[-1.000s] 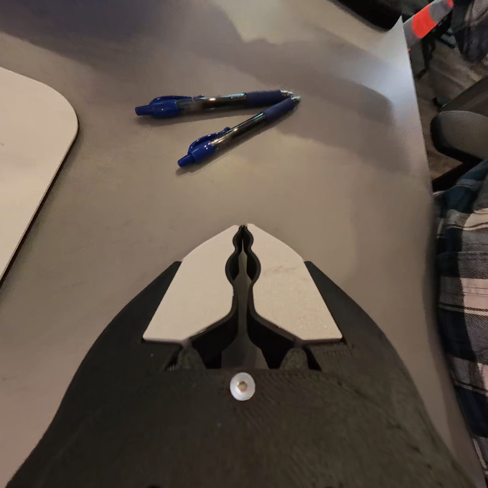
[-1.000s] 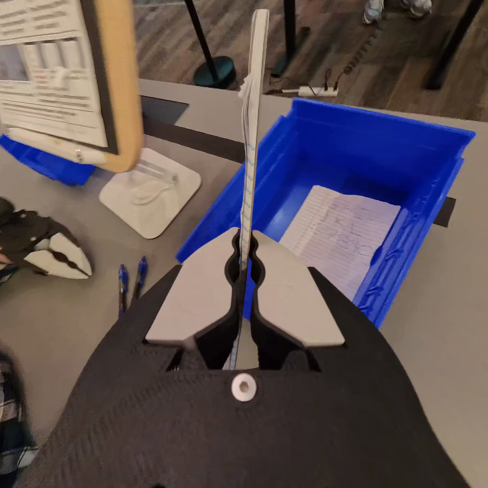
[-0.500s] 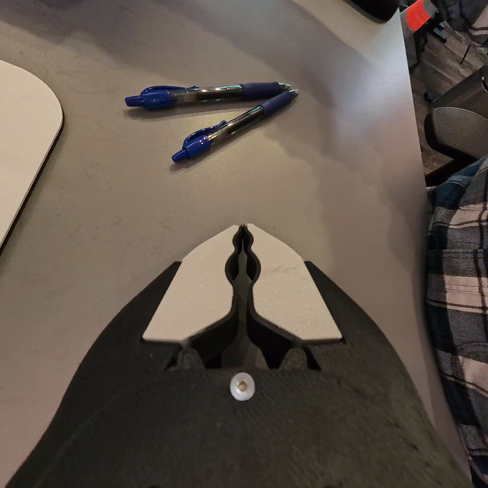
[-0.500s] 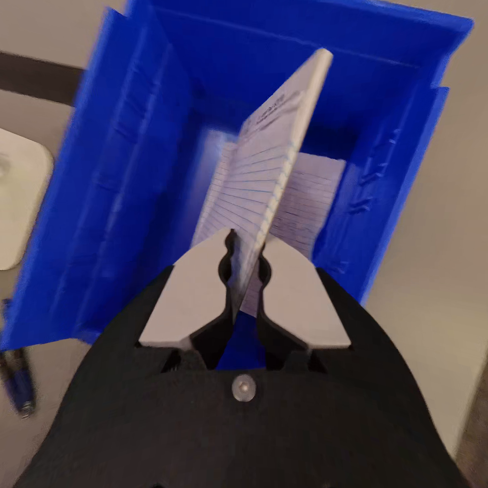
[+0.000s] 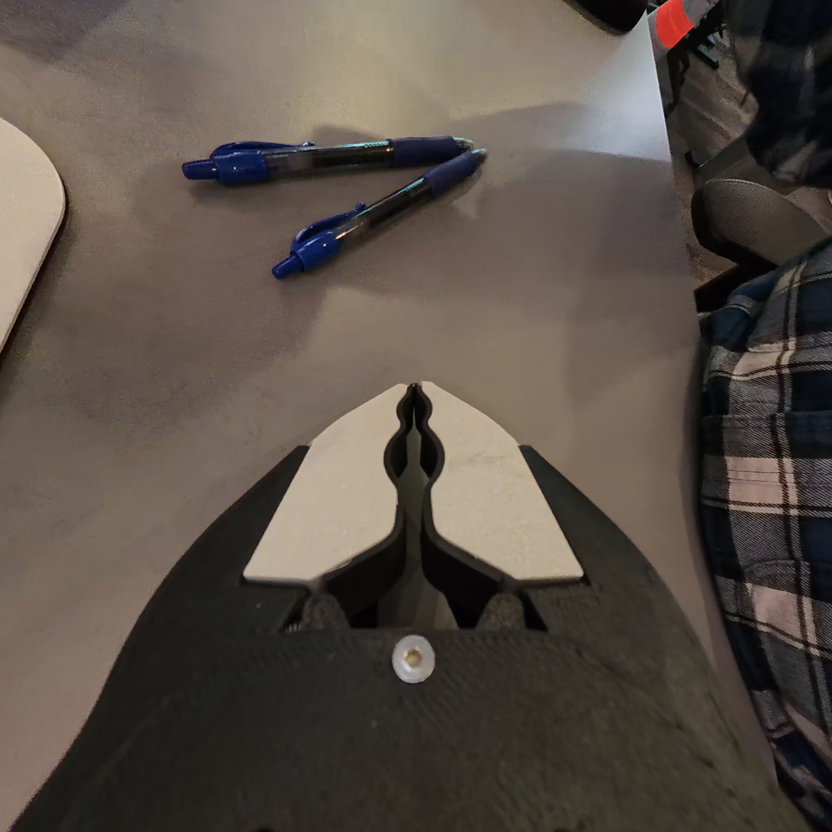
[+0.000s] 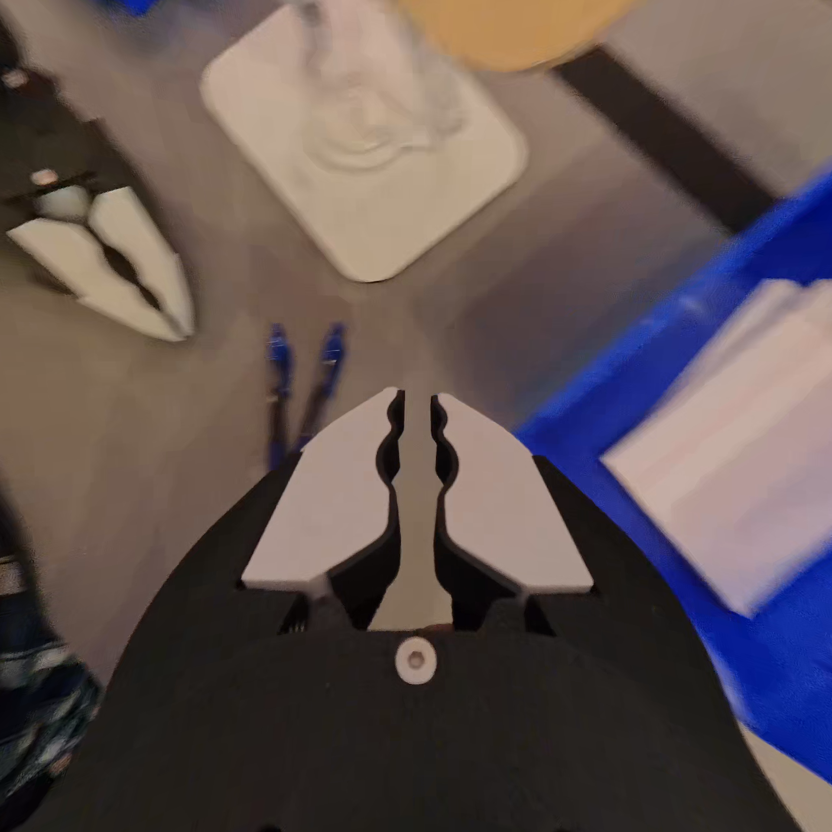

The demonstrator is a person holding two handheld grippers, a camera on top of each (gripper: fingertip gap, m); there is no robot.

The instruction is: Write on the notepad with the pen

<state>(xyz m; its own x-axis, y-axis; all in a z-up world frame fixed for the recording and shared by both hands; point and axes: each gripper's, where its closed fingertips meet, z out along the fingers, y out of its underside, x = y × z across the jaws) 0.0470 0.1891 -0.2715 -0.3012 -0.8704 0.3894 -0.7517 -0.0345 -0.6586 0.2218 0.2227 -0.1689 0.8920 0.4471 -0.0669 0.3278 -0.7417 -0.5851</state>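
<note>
Left gripper point(image 5: 413, 386) is clenched on nothing, right gripper point(image 6: 418, 394) hangs released; two blue plastic click pens point(image 5: 328, 157) lie near a blue plastic bin point(image 6: 675, 373).

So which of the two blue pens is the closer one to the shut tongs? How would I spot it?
Look at the grey table, ahead of the shut left tongs. Two blue pens lie in a V, their tips nearly meeting at the right. The nearer pen is the slanted one; the other pen lies almost level.
</note>
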